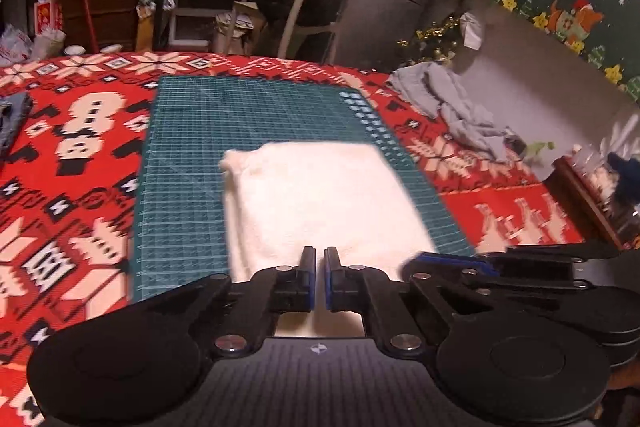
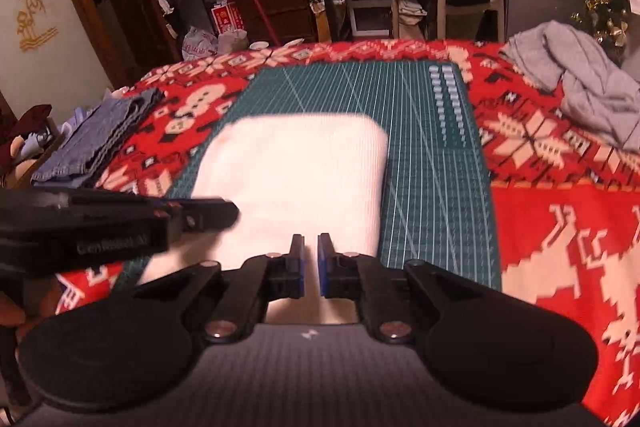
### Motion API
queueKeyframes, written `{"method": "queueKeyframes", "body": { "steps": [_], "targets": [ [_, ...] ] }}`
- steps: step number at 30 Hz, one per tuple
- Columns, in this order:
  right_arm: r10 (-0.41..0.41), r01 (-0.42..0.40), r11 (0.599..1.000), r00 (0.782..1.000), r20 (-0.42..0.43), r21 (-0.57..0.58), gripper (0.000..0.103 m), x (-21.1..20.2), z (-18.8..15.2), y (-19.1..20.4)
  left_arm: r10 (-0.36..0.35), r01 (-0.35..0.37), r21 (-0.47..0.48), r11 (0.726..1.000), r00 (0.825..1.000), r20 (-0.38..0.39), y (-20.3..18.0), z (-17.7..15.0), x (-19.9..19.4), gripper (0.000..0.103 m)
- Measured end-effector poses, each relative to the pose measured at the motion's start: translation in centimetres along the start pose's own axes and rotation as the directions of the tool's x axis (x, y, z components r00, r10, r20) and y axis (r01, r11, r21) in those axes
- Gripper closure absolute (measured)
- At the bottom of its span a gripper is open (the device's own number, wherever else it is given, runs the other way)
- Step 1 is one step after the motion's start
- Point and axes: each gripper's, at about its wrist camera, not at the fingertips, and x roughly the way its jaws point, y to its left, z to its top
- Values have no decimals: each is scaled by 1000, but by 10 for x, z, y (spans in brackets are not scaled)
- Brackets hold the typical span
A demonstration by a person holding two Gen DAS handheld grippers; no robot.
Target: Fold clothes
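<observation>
Now left tool (image 1: 319, 259) and right tool (image 2: 311, 247) closed, empty, above white garment (image 1: 320, 195)

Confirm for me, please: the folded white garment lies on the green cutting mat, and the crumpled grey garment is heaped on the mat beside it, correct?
Not quite. The white garment does lie on the green cutting mat, but the crumpled grey garment sits off the mat, on the red patterned cloth, as the right wrist view shows.

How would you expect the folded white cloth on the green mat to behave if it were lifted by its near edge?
The white cloth would probably droop and unfold, since it lies as soft stacked layers with rounded corners. It looks thick, so likely fairly light yet bulky. Its fuzzy surface should grip rather than slide on the green mat.
</observation>
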Motion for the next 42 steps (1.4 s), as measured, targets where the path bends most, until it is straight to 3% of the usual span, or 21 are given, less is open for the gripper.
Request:
{"method": "queueKeyframes", "body": {
  "steps": [4, 8, 10, 16, 24, 29, 34, 37, 40, 42],
  "targets": [
    [21, -21, 1000, 1000, -15, 4, 98, -7, -9, -5, -20, 20, -52, 998, 1000, -2, 10, -2, -6, 100],
    [38, -37, 998, 999, -21, 55, 94, -15, 3, -13, -66, 68, -97, 993, 998, 25, 12, 10, -8, 99],
    [30, -31, 998, 1000, 7, 57, 94, -15, 16, -15, -91, 95, -87, 992, 995, 40, 8, 20, -6, 99],
    [18, -19, 1000, 1000, 17, 8, 94, 19, 47, -7, -77, 77, -45, 996, 997, 12, 1, 39, 27, 99],
    [11, -10, 999, 1000, 9, -44, 98, 33, 27, -9, -81, 83, -57, 995, 996, 28, 12, 33, 29, 100],
    [52, -51, 996, 998, -19, 69, 97, 24, 35, -25, -88, 93, -133, 987, 995, 38, 24, 46, 20, 100],
    [57, -60, 994, 998, 38, 96, 93, 38, 60, -25, -144, 146, -95, 985, 989, 18, 26, 64, 38, 101],
    [56, -58, 996, 998, 26, 62, 93, 56, 70, -18, -109, 108, -60, 992, 994, -16, 24, 66, 53, 100],
    [58, -59, 998, 998, 37, 28, 96, 65, 65, -19, -46, 46, -22, 999, 999, 9, 28, 62, 54, 100],
    [70, -72, 996, 997, 40, 52, 97, 64, 62, -26, -66, 67, -54, 996, 998, 15, 35, 59, 52, 100]
  ]
}}
